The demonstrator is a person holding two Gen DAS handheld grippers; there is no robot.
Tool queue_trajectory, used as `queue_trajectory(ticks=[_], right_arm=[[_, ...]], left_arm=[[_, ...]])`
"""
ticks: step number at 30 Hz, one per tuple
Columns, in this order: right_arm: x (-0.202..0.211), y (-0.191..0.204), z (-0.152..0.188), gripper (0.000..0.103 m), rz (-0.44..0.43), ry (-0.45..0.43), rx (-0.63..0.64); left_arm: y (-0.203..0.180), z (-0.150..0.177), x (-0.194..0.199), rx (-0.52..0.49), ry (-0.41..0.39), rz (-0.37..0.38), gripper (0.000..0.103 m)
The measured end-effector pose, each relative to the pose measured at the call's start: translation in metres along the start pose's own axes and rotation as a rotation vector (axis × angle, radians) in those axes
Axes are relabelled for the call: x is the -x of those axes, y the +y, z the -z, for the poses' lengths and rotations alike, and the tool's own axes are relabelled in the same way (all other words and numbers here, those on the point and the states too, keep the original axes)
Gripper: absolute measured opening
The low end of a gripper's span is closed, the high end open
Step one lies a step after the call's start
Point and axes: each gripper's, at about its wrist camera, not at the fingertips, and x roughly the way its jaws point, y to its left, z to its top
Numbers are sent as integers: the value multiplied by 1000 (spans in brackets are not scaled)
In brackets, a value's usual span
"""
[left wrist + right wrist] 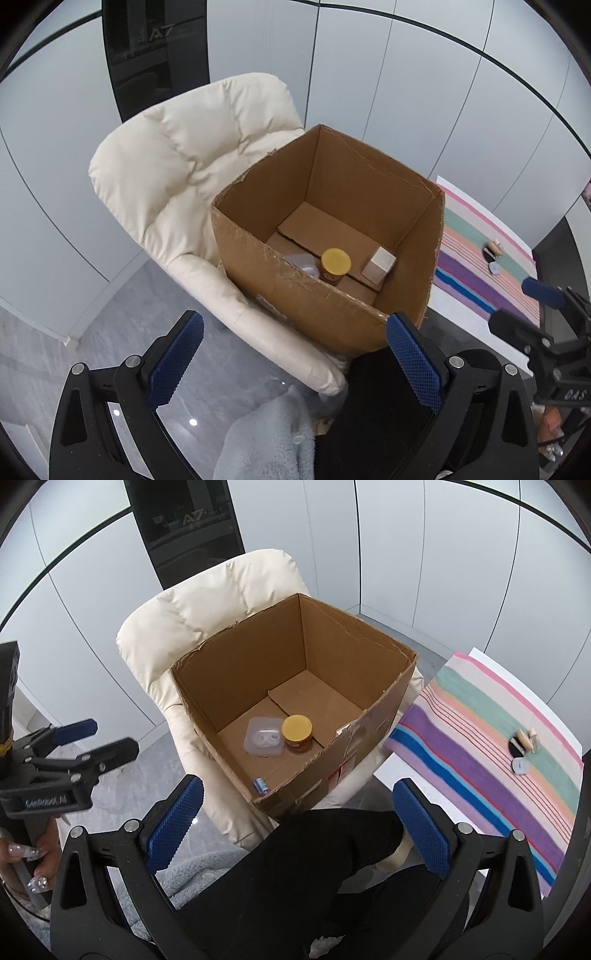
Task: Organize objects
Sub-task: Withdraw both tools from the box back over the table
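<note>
An open cardboard box (325, 306) stands on a cream padded chair (177, 166). Inside it are a yellow-lidded jar (335, 264), a small white carton (378, 265) and a clear plastic case (264, 740). A small blue battery (260, 785) lies by the box's (240, 664) near wall. My left gripper (295, 363) hangs open and empty just short of the box's near edge. My right gripper (295, 827) is also open and empty, above a black-trousered leg. Each gripper shows in the other's view: left gripper (107, 738), right gripper (517, 306).
To the right, a striped cloth (480, 738) covers a white table and carries a few small items (522, 742) and a white round lid (520, 766). A hand (37, 856) holds the left gripper's handle. Pale fleece (269, 435) and grey floor lie below. White wall panels stand behind.
</note>
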Motion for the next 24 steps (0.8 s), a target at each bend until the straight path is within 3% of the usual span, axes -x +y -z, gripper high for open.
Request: queue_trajectory(ticks=[11,24], right_arm=[[25,-29,23,103,67,-32,-58],[79,-122,69,103,231,-95,-279]], left_arm=[[-28,-5,-7,-47,1,49,100],[-126,-8,-20,-247,13,140,100]])
